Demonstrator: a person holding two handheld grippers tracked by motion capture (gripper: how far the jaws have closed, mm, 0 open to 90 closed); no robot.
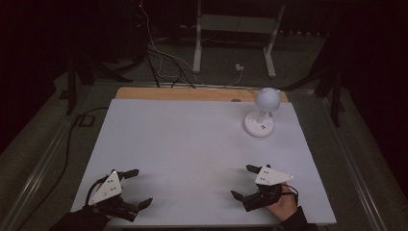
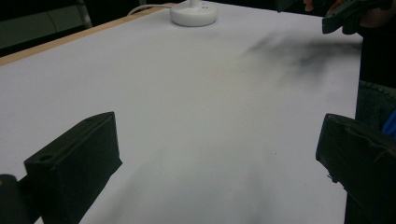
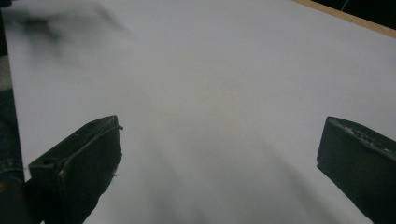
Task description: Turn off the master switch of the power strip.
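White, round-based desk lamp with a ball-shaped grey-white head [image 1: 260, 115] stands upright near the far right corner of the flat white surface [image 1: 192, 149], its disc base resting on the white sheet just short of the far edge, where a strip of light wood [image 1: 183, 94] shows beyond the sheet. In the left gripper view the lamp's round base [image 2: 193, 13] sits at the far end of the surface, with the stem cut off by the frame's top. The left gripper [image 1: 138, 188], black with a grey three-cornered plate on top, rests at the near left corner of the surface, held by a hand in a dark sleeve [image 1: 79, 220]; its fingers [image 2: 77, 168] are spread wide apart with bare white surface between them and nothing in their hold. The right gripper [image 1: 244, 182], of the same make, lies near the near edge toward the right, well apart from the lamp, held by the right hand [image 1: 284, 204]; its fingers [image 3: 79, 165] also stand wide apart around bare surface, gripping nothing. Both grippers point toward the middle of the surface. Beyond the far edge, a dim floor carries loose cables [image 1: 163, 60] and a white metal stand's legs [image 1: 235, 43].
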